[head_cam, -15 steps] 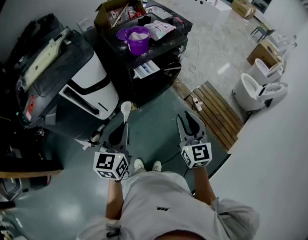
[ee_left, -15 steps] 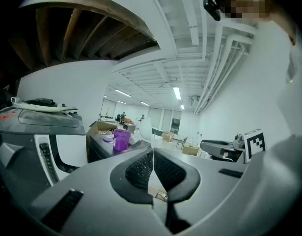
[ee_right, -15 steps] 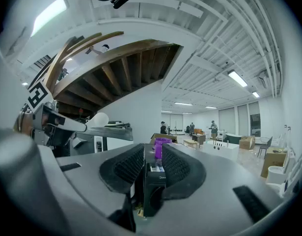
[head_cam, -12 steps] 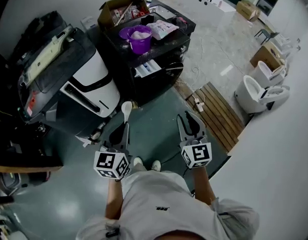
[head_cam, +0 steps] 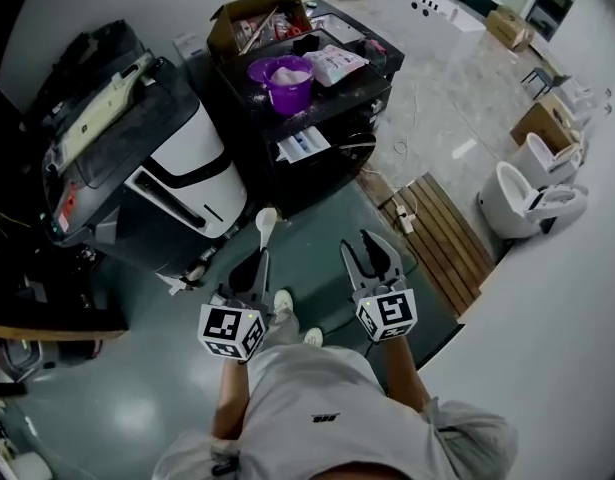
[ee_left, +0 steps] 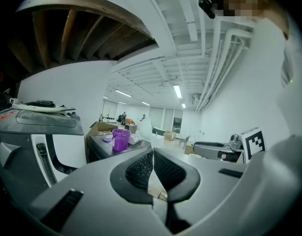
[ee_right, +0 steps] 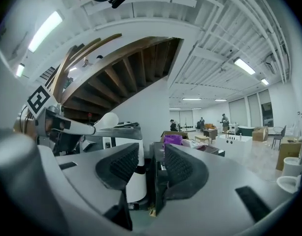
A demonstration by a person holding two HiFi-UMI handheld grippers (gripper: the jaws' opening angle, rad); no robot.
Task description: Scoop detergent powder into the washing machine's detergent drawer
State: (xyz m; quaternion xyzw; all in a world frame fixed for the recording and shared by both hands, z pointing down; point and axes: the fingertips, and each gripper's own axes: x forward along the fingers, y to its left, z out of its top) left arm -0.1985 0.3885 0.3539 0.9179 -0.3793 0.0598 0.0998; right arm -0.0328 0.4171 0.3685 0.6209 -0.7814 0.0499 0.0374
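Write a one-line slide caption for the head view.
Facing the washing machine, the left gripper holds a white scoop, the right gripper is open; a purple tub of powder sits on the cart.

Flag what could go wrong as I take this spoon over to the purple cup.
1. The left gripper pinches the spoon by the end of its handle only; digging into powder could twist it or make it slip.
2. The purple cup stands near the front edge of the cart, and the right gripper is open and nowhere near it; a hard scoop might tip the cup.
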